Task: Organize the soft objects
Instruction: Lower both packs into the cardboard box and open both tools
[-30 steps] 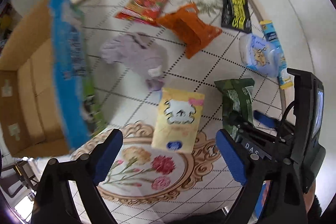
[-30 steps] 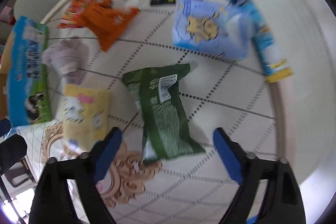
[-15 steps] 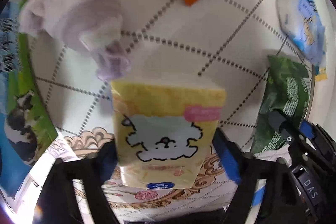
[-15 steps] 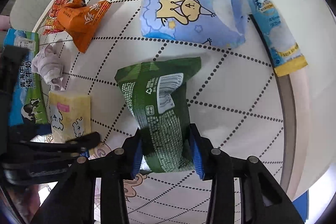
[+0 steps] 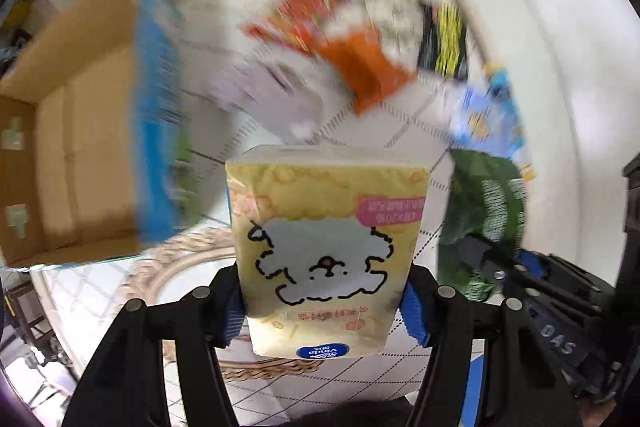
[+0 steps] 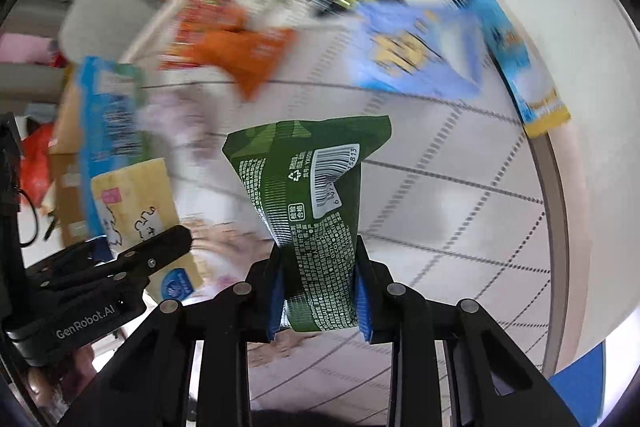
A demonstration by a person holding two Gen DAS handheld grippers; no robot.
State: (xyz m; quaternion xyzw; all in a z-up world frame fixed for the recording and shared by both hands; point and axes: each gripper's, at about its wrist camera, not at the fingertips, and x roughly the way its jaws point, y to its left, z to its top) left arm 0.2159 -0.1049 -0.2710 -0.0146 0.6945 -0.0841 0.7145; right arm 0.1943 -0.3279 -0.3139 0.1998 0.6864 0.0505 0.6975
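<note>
Soft packets are in both tools: the left gripper (image 5: 324,301) is clenched on a yellow tissue pack (image 5: 326,255) that fills the lower middle of the left wrist view, and the right gripper (image 6: 319,297) is clamped on the narrow lower end of a green packet (image 6: 310,215) at the centre of the right wrist view. Both packs appear lifted off the round table (image 6: 552,187), since the background behind them is smeared with motion. A cardboard box (image 5: 68,147) sits open at the left of the left view, with a blue carton (image 5: 156,131) standing along its near wall; that box is probably where the packs belong. The green packet is held only by its pinched bottom, with the wider barcode end standing free above the pads, so a quick swing could make it flop over or slide out. The yellow pack is squeezed across its width near its lower end, and its slick wrapper could slip if the grip eases. The two tools are close, the left one showing at the lower left of the right view, so they could knock together on the way to the box. Either pack could also catch the blue carton or the orange packet (image 5: 362,67) further up the table.
</note>
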